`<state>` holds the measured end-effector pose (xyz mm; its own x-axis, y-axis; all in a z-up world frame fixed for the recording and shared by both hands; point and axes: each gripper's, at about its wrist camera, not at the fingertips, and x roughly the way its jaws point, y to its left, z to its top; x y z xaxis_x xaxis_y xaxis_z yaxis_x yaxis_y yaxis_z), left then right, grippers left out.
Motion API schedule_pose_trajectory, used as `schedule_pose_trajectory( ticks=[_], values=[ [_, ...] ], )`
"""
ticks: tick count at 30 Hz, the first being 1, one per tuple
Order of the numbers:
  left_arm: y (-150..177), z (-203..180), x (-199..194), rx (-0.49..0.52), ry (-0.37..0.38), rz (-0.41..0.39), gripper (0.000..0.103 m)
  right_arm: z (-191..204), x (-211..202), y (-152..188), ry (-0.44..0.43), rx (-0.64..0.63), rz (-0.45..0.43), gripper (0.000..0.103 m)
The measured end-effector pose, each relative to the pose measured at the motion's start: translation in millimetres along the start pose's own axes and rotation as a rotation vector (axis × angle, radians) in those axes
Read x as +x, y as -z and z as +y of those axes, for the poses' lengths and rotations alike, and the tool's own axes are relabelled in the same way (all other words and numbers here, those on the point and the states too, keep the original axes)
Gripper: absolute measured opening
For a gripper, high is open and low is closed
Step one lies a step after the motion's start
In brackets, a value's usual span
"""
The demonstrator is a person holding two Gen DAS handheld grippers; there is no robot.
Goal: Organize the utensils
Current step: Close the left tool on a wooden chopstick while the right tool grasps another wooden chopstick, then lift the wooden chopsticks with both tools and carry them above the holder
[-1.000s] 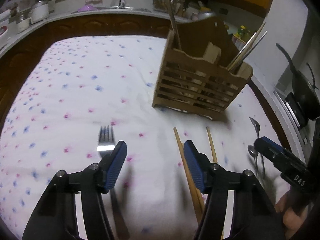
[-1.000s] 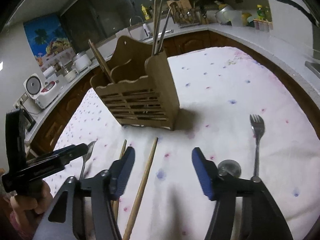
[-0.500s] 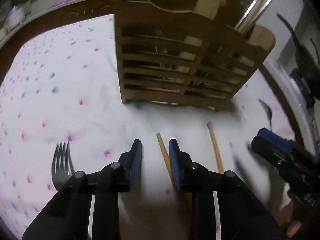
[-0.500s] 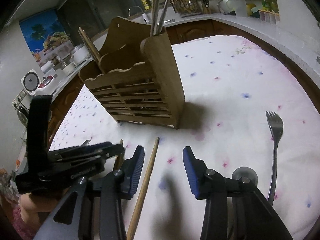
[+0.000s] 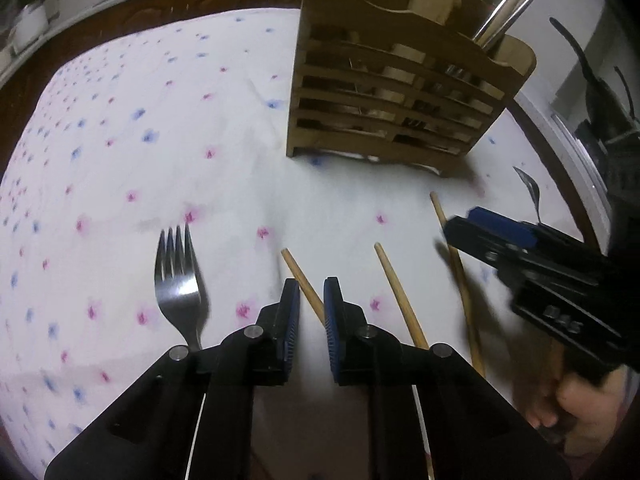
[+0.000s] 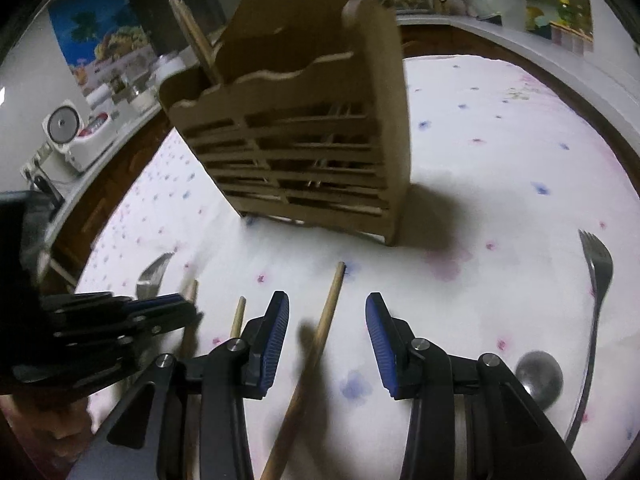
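The left gripper (image 5: 311, 312) pinches a light, stiff, slippery chopstick (image 5: 302, 280) near its far tip on the surface, near the holder (image 5: 392, 92), while the right gripper (image 6: 326, 340) straddles another chopstick (image 6: 320, 336), half-open.

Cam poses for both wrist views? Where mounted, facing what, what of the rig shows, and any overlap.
Left wrist: on the left gripper, looking along its jaws, nearly closed around a chopstick; fork left, holder ahead, right gripper and a hand at right.
Right wrist: on the right gripper, jaws open astride a chopstick; holder ahead, left gripper at left.
Shared: holder, chopsticks, cloth, each other's gripper.
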<state>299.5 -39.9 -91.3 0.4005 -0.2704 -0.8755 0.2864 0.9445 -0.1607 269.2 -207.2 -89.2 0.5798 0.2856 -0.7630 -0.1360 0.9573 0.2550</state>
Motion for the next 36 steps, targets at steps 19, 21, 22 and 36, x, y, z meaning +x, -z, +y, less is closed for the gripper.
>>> schedule_pose_trajectory(
  ticks=[19,21,22,36],
  values=[
    [10.5,-20.3,-3.4,0.041,-0.054,-0.069,0.005,6.3,7.3,-3.2,0.01,-0.076,0.025,0.006],
    [16.7,-19.8,-12.4,0.038,-0.045,-0.084,0.005,7.4,-2.0,-2.0,-0.004,-0.072,0.009,0.005],
    [18.6,-20.1,-16.8,0.037,-0.039,-0.091,0.005,8.0,-6.4,-1.7,-0.015,-0.07,0.002,0.005],
    [34.0,-20.3,-122.6,0.011,0.057,-0.312,0.005,29.3,-97.4,-4.9,-0.081,-0.083,-0.166,0.005]
  ],
)
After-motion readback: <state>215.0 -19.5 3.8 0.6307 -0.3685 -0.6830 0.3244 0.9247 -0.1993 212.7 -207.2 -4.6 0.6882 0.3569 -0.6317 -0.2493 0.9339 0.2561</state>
